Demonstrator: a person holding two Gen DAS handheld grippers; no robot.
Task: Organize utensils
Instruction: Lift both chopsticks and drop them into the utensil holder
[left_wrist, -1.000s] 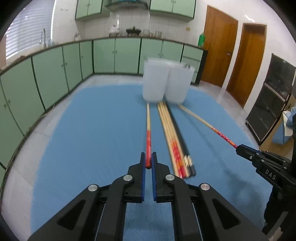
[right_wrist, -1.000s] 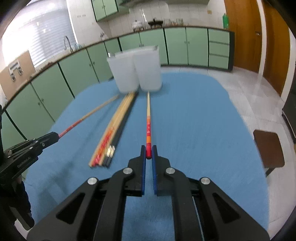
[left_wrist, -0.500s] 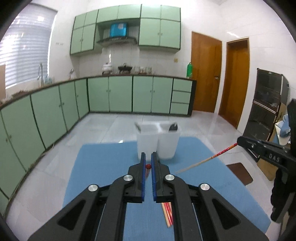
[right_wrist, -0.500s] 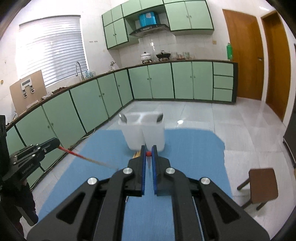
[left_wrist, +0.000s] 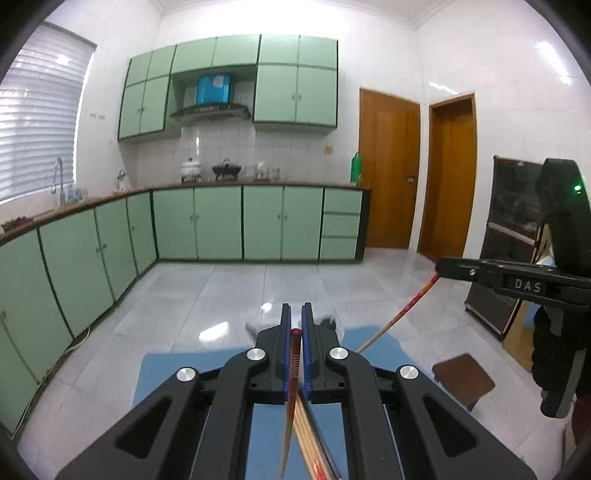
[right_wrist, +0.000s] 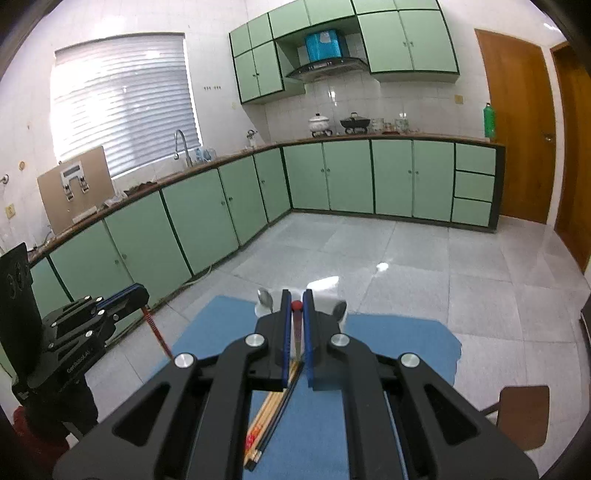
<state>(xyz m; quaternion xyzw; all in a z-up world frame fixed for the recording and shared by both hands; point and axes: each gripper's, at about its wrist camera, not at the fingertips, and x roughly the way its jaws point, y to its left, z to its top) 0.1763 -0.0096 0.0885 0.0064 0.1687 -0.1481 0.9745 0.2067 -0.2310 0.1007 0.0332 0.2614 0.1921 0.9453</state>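
My left gripper (left_wrist: 296, 314) is shut on the red end of a chopstick (left_wrist: 291, 387), which hangs down over the blue mat (left_wrist: 166, 373). My right gripper (right_wrist: 296, 299) is shut on the red end of a second chopstick (right_wrist: 296, 332), which also hangs down. Each gripper shows in the other's view, held high above the mat: the right gripper (left_wrist: 439, 267) with its chopstick (left_wrist: 399, 314), and the left gripper (right_wrist: 142, 293) with its chopstick (right_wrist: 157, 332). A bundle of chopsticks (right_wrist: 269, 417) lies on the mat. Two white containers (right_wrist: 325, 288) holding spoons (right_wrist: 265, 297) stand at the mat's far end, partly hidden by my fingers.
A brown stool (right_wrist: 521, 406) stands on the tiled floor to the right of the mat. Green kitchen cabinets (right_wrist: 391, 181) run along the far and left walls. A dark cabinet (left_wrist: 513, 236) stands at the right.
Both grippers have risen well above the mat, each lifting its chopstick off the surface. The chopsticks now hang down from the grippers instead of lying flat. The containers look smaller and lower.
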